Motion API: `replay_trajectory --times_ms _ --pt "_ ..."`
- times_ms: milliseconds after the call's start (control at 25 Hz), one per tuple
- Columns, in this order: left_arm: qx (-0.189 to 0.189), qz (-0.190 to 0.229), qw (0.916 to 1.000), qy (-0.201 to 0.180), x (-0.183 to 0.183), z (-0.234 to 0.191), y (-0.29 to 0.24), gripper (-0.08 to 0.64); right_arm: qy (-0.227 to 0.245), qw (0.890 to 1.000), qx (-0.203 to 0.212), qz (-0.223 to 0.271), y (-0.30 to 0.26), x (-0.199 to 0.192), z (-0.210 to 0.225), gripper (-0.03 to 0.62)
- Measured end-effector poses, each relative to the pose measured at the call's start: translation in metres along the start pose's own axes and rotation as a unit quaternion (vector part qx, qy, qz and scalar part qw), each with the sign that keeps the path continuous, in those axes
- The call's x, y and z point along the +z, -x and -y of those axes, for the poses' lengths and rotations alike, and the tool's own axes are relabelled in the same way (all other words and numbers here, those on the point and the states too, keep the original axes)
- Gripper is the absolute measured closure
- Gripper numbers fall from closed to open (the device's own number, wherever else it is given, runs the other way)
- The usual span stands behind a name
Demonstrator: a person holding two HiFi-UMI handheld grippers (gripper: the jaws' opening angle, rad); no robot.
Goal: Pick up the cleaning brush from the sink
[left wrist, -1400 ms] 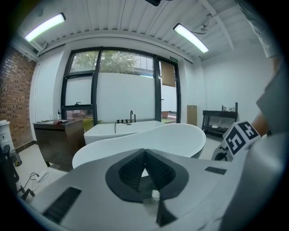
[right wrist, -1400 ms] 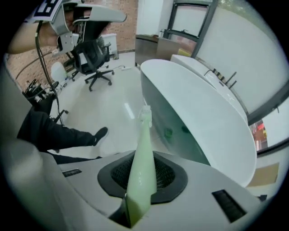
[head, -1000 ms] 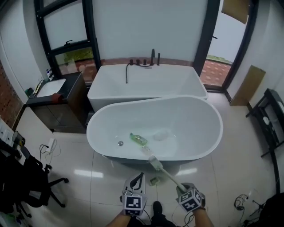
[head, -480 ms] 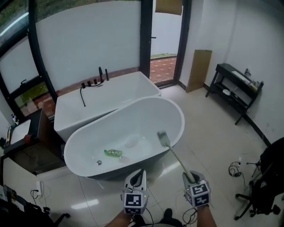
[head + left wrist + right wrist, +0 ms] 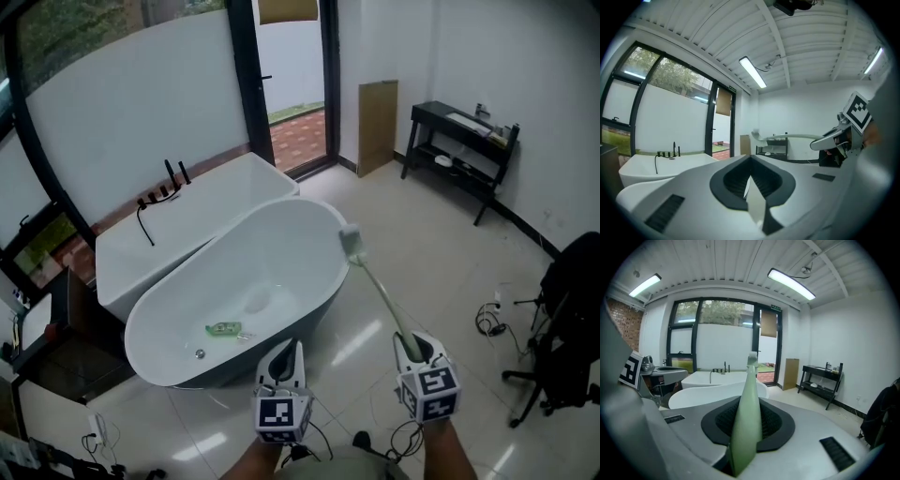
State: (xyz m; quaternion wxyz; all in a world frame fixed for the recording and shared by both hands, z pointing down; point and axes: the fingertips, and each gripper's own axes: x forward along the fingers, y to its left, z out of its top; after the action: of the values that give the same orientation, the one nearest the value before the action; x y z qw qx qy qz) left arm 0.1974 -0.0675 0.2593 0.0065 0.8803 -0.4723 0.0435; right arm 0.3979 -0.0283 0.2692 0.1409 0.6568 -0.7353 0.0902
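The cleaning brush has a long pale green handle (image 5: 381,298) and a whitish head (image 5: 350,237). My right gripper (image 5: 410,349) is shut on the lower end of the handle, and the brush slants up and away, its head above the right rim of the white oval bathtub (image 5: 314,217). In the right gripper view the handle (image 5: 746,413) runs straight out between the pads. My left gripper (image 5: 286,362) hovers beside it, shut and empty, over the floor in front of the tub. The left gripper view shows the brush (image 5: 787,136) level at mid-right.
A green bottle (image 5: 223,328) lies in the oval tub near its drain (image 5: 200,353). A rectangular tub (image 5: 192,223) with black taps stands behind. At the right are a black side table (image 5: 459,131), a cardboard panel (image 5: 378,112), a chair (image 5: 562,309) and floor cables (image 5: 487,323).
The brush has come up out of the oval tub in my right gripper. Both grippers rose, and the view swung right toward the door and the side table.
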Motion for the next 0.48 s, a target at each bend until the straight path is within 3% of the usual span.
replay_trajectory --times_ms 480 --pt "-0.033 -0.008 0.9993 -0.017 -0.008 0.074 -0.021 0.551 -0.023 0.999 -0.035 0.015 0.038 -0.025 0.059 0.540"
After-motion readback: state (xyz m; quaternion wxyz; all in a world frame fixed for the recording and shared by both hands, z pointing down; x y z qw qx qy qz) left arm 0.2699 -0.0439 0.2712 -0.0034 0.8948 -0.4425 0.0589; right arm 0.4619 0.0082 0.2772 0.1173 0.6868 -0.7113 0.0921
